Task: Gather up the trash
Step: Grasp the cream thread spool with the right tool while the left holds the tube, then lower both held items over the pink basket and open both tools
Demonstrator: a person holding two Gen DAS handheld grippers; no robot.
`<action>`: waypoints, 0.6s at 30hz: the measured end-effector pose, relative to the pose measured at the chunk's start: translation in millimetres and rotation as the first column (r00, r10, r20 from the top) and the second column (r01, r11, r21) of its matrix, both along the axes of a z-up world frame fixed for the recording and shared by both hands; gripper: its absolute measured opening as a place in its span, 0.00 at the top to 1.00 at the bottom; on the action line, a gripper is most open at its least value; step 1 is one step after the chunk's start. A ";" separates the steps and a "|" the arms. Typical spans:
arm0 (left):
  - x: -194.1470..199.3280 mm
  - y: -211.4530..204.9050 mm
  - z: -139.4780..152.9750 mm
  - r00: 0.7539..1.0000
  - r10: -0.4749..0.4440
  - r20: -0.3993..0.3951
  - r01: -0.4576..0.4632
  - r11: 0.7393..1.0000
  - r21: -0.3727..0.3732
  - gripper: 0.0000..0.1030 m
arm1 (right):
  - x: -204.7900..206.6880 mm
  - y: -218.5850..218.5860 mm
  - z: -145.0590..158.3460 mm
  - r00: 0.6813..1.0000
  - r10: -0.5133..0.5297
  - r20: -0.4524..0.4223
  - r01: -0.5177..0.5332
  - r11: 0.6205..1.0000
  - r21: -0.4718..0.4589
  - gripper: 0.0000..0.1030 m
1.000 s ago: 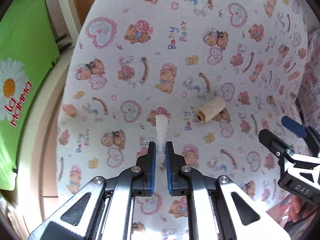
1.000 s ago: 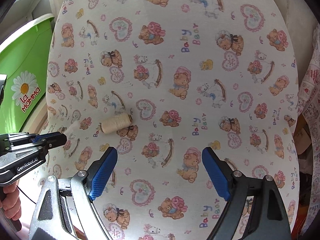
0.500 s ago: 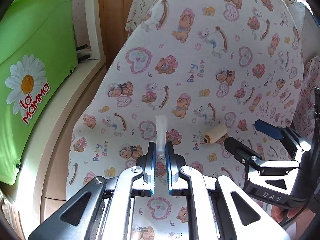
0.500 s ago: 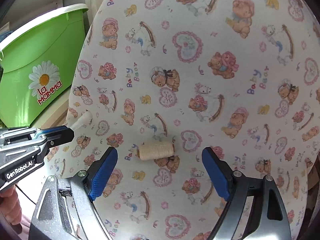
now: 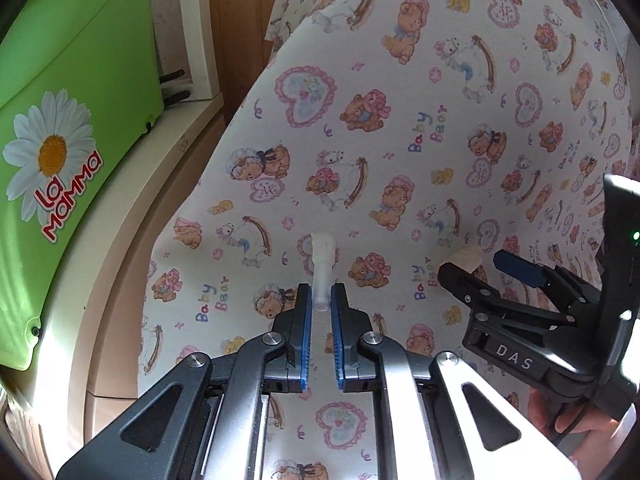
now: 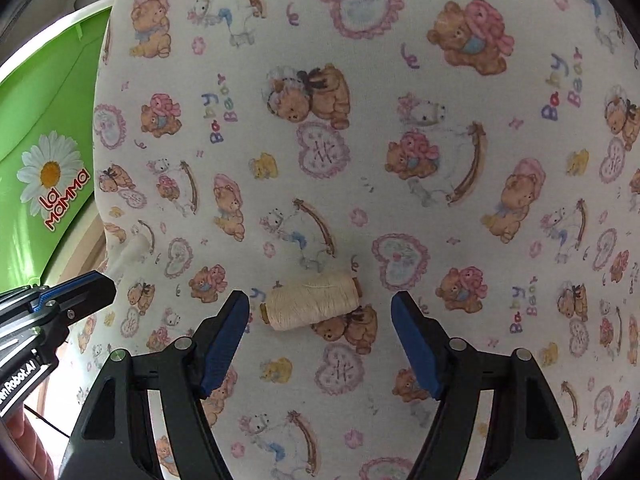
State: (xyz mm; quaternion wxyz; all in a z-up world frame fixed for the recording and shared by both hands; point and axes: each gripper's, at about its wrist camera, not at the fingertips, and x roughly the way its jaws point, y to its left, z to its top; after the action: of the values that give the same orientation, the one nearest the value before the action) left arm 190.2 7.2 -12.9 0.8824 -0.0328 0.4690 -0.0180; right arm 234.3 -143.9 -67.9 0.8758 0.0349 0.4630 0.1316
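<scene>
My left gripper (image 5: 321, 300) is shut on a small white plastic tube (image 5: 323, 258) that sticks out forward, held above the teddy-bear printed cloth (image 5: 400, 140). The tube also shows in the right wrist view (image 6: 130, 254), with the left gripper (image 6: 76, 300) at the left edge. A cream thread spool (image 6: 312, 300) lies on its side on the cloth. My right gripper (image 6: 320, 312) is open with its fingers on either side of the spool, not touching it. In the left wrist view the right gripper (image 5: 480, 268) half hides the spool (image 5: 466, 258).
A green plastic bin (image 5: 60, 160) with a daisy and "La Mamma" label stands to the left on a beige ledge (image 5: 160, 184); it also shows in the right wrist view (image 6: 48, 140). Wood panelling (image 5: 244, 20) is behind. The cloth-covered surface curves off at its left edge.
Both grippers have moved left and closer in. The right gripper has come down around the spool. The left gripper, still holding the tube, has drawn nearer the green bin.
</scene>
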 end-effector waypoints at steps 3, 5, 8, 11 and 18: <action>3.6 7.4 -2.6 1.000 0.007 -0.022 -0.008 0.998 -0.055 0.91 | -2.9 0.1 -1.1 1.000 -0.005 0.008 0.005 1.000 0.013 0.44; 4.0 9.0 -2.7 1.000 0.011 -0.023 -0.012 0.998 -0.055 0.91 | -6.1 1.3 1.0 1.000 -0.009 0.011 0.009 1.000 0.014 0.54; 3.0 11.2 -3.5 0.999 0.009 -0.031 -0.012 0.996 -0.083 0.92 | -12.6 0.4 5.0 1.000 0.014 0.028 -0.015 1.000 0.007 0.54; 0.9 11.9 -1.7 0.999 0.004 -0.031 -0.007 0.995 -0.104 0.92 | -18.6 -3.3 8.2 0.999 0.024 0.028 -0.025 0.999 0.032 0.54; 0.5 15.3 1.1 0.999 -0.009 -0.053 -0.002 0.980 -0.199 0.92 | -32.4 -29.9 23.3 1.000 0.004 0.028 -0.006 0.997 0.078 0.54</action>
State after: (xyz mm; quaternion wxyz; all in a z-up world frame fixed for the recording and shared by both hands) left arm 190.7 22.5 -11.8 0.8616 -0.1207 0.4886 -0.0654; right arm 201.9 -173.7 -44.6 0.8797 0.0659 0.4456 0.1522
